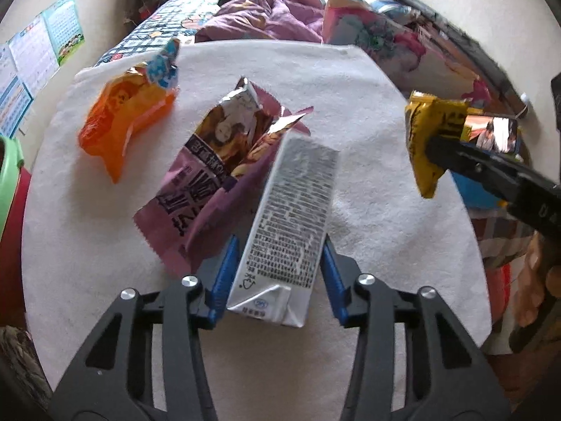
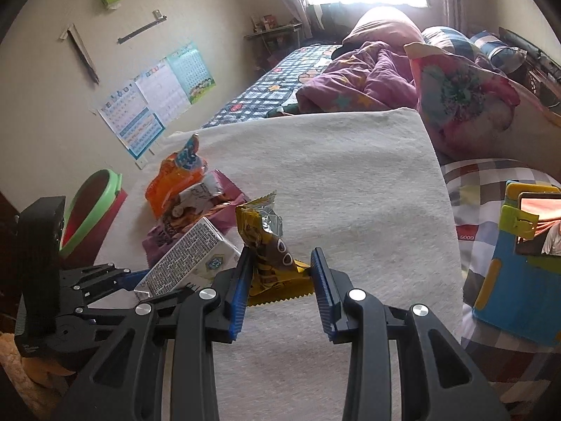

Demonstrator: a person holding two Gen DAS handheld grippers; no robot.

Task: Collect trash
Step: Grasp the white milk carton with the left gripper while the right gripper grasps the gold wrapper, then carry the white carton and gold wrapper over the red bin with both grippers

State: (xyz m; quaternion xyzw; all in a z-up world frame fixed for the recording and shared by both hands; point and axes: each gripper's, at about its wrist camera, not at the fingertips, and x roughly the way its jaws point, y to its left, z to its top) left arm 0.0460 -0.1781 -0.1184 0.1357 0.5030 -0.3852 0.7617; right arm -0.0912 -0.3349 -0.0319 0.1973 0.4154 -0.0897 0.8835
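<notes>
Clamping my left gripper (image 1: 278,256) on the drink carton (image 1: 287,221) at frame centre, my right gripper (image 2: 280,273) pinches the yellow wrapper (image 2: 266,245), ready for the green-rimmed bin (image 2: 94,203) at left.

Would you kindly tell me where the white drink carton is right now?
The white drink carton sits between the left gripper pads, over the white towel, overlapping the purple snack bag.

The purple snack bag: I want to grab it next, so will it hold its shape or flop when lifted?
The purple snack bag will likely flop: it is thin, creased film, torn open at the top. It probably weighs little, as it lies nearly flat on the white cloth. The foil may slide between pads, and crumbs could spill from the open mouth if tipped.
</notes>
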